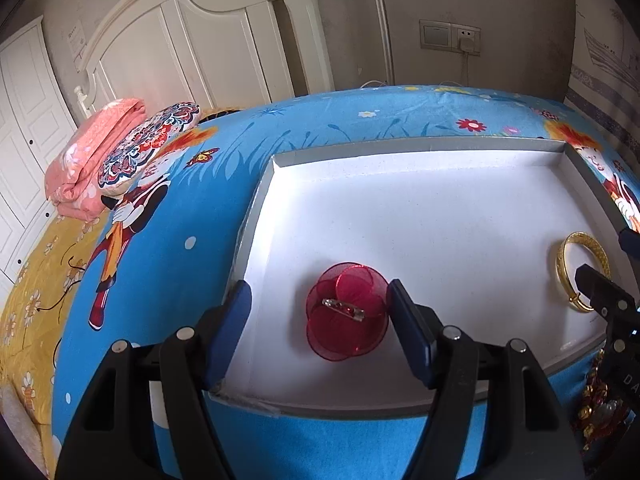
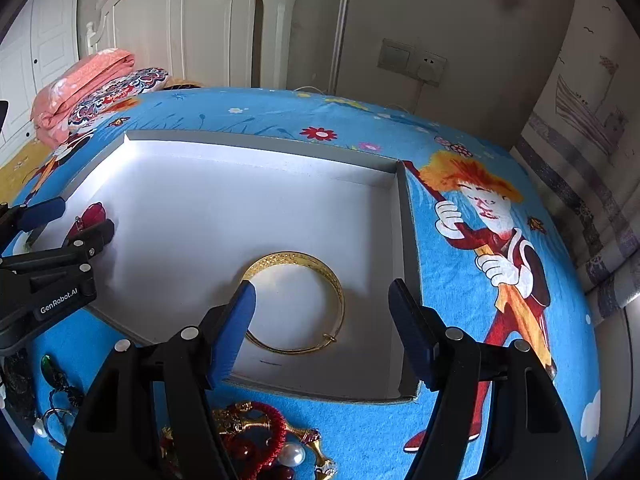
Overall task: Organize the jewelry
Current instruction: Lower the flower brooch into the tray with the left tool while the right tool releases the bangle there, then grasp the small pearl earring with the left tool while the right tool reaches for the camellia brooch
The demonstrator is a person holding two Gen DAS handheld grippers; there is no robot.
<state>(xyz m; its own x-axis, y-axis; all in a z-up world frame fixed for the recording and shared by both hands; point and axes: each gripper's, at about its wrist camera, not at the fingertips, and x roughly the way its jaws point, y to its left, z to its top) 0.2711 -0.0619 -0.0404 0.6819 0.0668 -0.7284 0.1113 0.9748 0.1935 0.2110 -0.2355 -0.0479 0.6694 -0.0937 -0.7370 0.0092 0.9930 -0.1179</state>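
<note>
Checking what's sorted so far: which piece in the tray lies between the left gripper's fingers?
The red flower brooch, pin side up. The gold bangle lies farther right, by the right gripper.

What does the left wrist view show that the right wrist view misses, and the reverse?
Only the left wrist view shows the whole red flower brooch, pin side up, lying free between the open left gripper.

Only the right wrist view shows the loose jewelry pile outside the box, including a pearl.

Both show the white box, the gold bangle inside it, and the blue cartoon sheet.
</note>
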